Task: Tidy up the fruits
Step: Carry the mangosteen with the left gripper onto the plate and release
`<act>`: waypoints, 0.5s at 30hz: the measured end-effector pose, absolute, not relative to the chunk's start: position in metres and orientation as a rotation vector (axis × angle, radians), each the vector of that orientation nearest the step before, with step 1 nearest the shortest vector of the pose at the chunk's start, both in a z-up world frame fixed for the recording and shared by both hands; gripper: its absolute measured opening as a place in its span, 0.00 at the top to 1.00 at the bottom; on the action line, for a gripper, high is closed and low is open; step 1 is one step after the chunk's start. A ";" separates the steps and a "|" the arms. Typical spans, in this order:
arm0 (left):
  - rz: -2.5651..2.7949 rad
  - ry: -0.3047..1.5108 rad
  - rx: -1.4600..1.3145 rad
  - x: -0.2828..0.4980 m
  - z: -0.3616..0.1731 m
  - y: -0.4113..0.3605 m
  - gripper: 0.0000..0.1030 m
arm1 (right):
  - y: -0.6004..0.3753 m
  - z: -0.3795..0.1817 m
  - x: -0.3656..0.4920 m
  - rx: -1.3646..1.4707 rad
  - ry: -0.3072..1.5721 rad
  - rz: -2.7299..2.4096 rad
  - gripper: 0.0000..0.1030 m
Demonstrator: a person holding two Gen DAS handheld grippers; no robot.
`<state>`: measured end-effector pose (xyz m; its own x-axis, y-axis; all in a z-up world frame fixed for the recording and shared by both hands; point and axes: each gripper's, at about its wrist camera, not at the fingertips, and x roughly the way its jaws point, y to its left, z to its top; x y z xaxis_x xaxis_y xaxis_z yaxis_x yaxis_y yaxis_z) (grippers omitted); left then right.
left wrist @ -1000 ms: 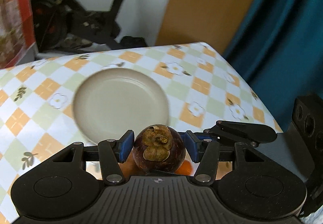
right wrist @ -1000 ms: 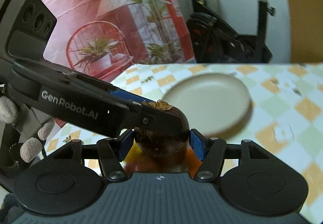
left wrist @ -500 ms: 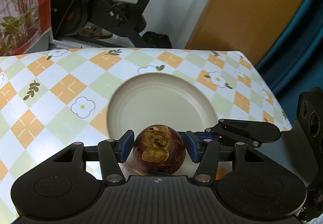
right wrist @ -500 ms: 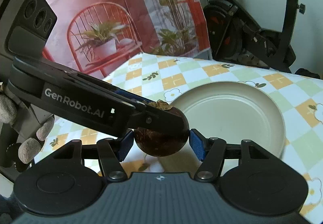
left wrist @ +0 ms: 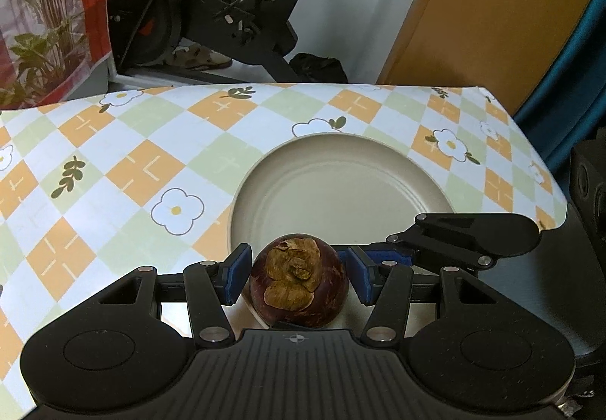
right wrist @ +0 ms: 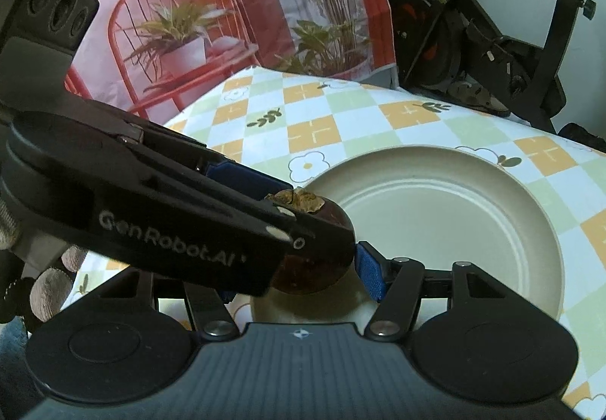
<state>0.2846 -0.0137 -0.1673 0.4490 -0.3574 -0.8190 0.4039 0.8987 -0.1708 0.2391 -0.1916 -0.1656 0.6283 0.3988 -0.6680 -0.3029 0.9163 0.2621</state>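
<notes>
beige plate (left wrist: pixel 341 188) on checkered tablecloth (left wrist: pixel 132 162), bare inside | left gripper (left wrist: pixel 298 278) pinching dark mangosteen (left wrist: pixel 299 287) over plate's near rim, blue pads at both flanks | right gripper (right wrist: pixel 299 268) pinching same mangosteen, right pad (right wrist: pixel 369 274) touching it, left pad hidden

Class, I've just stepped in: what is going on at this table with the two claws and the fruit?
A person is holding a claw in each hand, and both are closed on one dark purple mangosteen, the left claw from one side and the right claw crossing it from the other. The fruit hangs just above the near rim of an empty beige plate on the checked, flowered tablecloth. It has not been set down yet.
</notes>
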 end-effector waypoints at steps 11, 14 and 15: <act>-0.464 0.976 0.016 0.277 -0.158 -0.007 0.41 | -0.193 -0.163 0.240 0.159 0.806 0.370 0.33; -0.440 0.953 0.016 0.269 -0.152 -0.003 0.38 | -0.196 -0.156 0.234 0.159 0.788 0.360 0.29; -0.431 0.946 0.018 0.266 -0.149 0.000 0.38 | -0.197 -0.153 0.231 0.159 0.787 0.356 0.29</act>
<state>0.2660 -0.0002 -0.1490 0.5063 -0.3501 -0.7881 0.3655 0.9149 -0.1715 0.2310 -0.1974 -0.1534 0.6503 0.3706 -0.6631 -0.2535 0.9287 0.2706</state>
